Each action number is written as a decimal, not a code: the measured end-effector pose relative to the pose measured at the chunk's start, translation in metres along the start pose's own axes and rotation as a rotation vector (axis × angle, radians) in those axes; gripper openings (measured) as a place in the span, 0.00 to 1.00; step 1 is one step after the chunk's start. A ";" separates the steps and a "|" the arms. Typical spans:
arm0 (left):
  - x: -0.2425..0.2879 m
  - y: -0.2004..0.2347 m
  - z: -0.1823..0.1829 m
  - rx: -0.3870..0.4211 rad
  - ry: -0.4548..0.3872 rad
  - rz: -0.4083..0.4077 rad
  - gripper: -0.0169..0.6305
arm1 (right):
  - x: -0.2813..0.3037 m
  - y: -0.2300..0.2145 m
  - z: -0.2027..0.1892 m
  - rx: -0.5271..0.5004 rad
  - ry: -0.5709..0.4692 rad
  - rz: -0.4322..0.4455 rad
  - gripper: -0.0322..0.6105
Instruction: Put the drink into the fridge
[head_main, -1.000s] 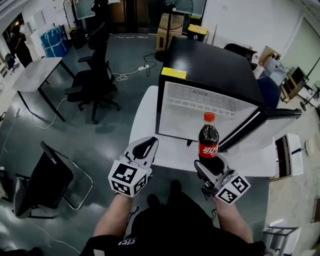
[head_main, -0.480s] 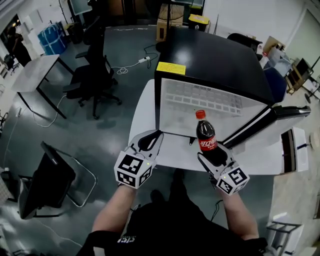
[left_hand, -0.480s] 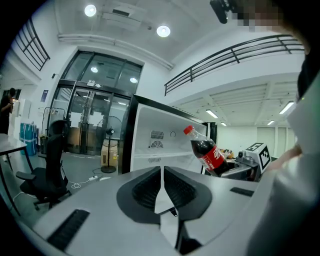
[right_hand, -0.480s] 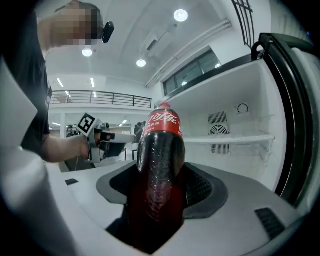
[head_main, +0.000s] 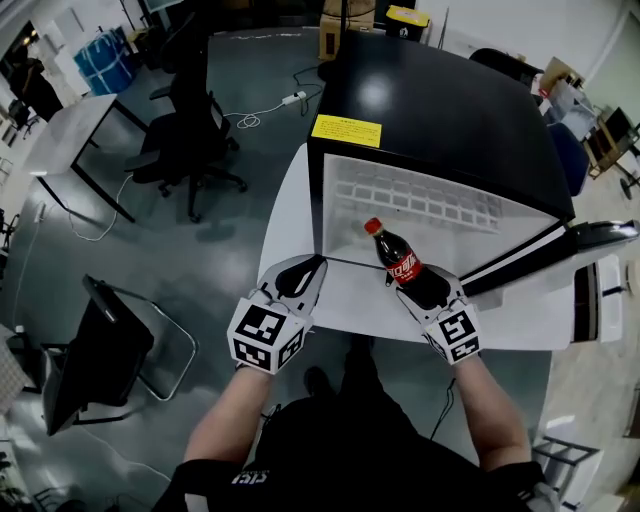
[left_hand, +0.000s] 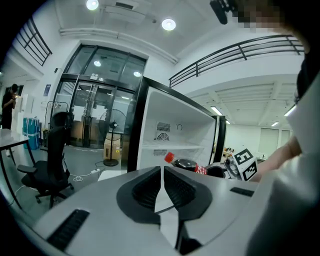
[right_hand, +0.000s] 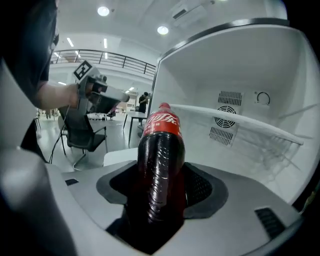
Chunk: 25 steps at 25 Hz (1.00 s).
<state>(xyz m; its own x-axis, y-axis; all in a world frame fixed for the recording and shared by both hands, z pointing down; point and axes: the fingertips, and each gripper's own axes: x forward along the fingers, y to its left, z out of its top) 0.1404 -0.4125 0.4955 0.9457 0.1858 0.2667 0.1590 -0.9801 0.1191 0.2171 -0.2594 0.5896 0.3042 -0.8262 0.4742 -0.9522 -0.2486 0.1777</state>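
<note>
A cola bottle (head_main: 400, 265) with a red cap and red label is held in my right gripper (head_main: 425, 292), whose jaws are shut on its lower body (right_hand: 160, 175). The bottle tilts forward, its cap pointing into the open white inside of the black fridge (head_main: 440, 120), just at the front opening. The fridge's wire shelf (right_hand: 240, 122) runs across ahead of the bottle. My left gripper (head_main: 295, 285) hovers over the white table (head_main: 285, 215) left of the bottle, its jaws nearly closed on nothing (left_hand: 162, 187). The bottle (left_hand: 187, 165) shows in the left gripper view too.
The fridge door (head_main: 560, 250) hangs open to the right. Black office chairs (head_main: 190, 140) and a grey desk (head_main: 70, 140) stand on the floor to the left. A dark folding chair (head_main: 95, 350) is at the lower left.
My right gripper has carried the bottle forward and tipped it from upright to leaning cap-first toward the fridge opening. The left gripper has shifted slightly forward.
</note>
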 end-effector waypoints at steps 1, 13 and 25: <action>0.002 0.002 -0.002 -0.005 0.003 0.003 0.08 | 0.007 -0.002 -0.002 -0.016 0.020 -0.001 0.49; 0.009 0.021 -0.012 -0.075 0.017 0.032 0.08 | 0.069 -0.025 -0.046 -0.265 0.261 0.047 0.49; 0.023 0.035 -0.007 -0.088 0.017 0.051 0.08 | 0.108 -0.051 -0.075 -0.445 0.429 0.148 0.49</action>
<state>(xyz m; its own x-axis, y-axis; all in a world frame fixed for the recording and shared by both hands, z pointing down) 0.1657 -0.4423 0.5121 0.9469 0.1378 0.2906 0.0844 -0.9784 0.1887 0.3012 -0.2981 0.6969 0.2430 -0.5364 0.8082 -0.9099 0.1628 0.3816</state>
